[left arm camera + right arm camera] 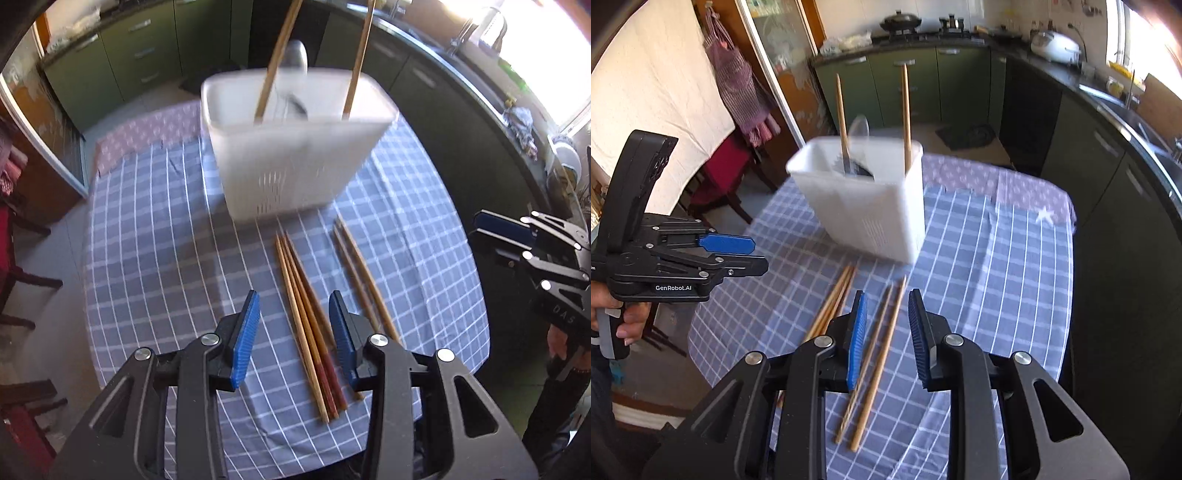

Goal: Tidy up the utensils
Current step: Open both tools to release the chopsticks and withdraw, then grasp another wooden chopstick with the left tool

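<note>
1. Left gripper (293, 332) at 6 o'clock of the left wrist view, jaws apart, nothing clamped, blue pads (245, 334) clear on either side of a bundle of chopsticks (308, 328)
2. Bundle of chopsticks lying flat on the surface (155, 236), reddish-brown at the near ends, running from 6 o'clock up toward 12 o'clock and stopping just short of the white holder (291, 158)
3. Pale pair of chopsticks (364, 280) just beside the bundle at its 3 o'clock, also flat on the checked cloth, roughly parallel
4. Right gripper (886, 332) at 6 o'clock of the right wrist view, jaws apart, empty, the pale pair (877, 354) passing on the cloth between the pads without touching either
5. Bundle (833, 302) at 9 o'clock of the pale pair in that view, partly hidden behind the near pad
6. White holder standing on the surface at 12 o'clock of both grippers, blurred, slotted low on its front wall
7. Two upright chopsticks (905, 118) poking out of the holder, leaning a little apart, with a metal spoon (295, 55) rising at the back
8. Right gripper also seen at 3 o'clock of the left view (498, 240), left gripper at 9 o'clock of the right view (738, 254), a hand (626, 321) around its handle
9. Green cabinets (905, 88) at 12 o'clock beyond the surface
</note>
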`<state>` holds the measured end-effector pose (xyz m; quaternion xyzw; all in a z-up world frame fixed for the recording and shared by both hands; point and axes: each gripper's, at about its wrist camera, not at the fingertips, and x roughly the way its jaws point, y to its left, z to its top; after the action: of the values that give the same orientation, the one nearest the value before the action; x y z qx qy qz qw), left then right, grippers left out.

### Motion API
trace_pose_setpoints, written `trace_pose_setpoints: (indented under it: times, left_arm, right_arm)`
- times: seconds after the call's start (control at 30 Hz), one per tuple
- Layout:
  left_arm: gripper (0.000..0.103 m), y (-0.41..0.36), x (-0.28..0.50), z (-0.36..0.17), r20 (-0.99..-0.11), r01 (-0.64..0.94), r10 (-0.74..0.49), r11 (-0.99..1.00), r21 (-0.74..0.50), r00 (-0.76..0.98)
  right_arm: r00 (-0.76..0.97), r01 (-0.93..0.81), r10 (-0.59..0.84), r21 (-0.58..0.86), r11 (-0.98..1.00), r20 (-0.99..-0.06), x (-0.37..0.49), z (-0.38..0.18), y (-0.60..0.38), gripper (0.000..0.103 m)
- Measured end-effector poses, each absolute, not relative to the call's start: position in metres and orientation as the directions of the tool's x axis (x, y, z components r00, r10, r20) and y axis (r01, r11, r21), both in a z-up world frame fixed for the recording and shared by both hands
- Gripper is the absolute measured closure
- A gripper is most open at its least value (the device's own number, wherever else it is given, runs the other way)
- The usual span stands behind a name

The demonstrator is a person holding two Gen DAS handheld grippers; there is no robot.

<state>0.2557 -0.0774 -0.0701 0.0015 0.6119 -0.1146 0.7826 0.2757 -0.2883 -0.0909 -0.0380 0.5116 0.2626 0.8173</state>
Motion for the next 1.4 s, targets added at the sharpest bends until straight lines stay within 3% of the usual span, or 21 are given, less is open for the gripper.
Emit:
trace_pose_setpoints:
  times: [0.13, 0.37, 1.4]
  left_arm:
    - [0.075, -0.084, 0.245, -0.116, -0.983, 0.16, -0.145, 0.979, -0.125, 0.114]
    - [0.089, -0.1, 0.254, -0.149, -0.994, 0.134, -0.085, 0.988, -0.075, 0.07]
    - [0.094, -0.116, 0.295, -0.198, -1.0, 0.067, -0.019, 0.998, -0.019, 0.008]
  right_arm:
    - [0.281, -0.449, 0.367, 0.217, 0.867, -0.887, 0.266, -0.115, -0.299, 0.079]
    - [0.253, -0.451, 0.358, 0.219, 0.866, -0.899, 0.26, -0.128, -0.299, 0.079]
    - [0.211, -0.449, 0.366, 0.243, 0.86, -0.906, 0.26, -0.147, -0.301, 0.075]
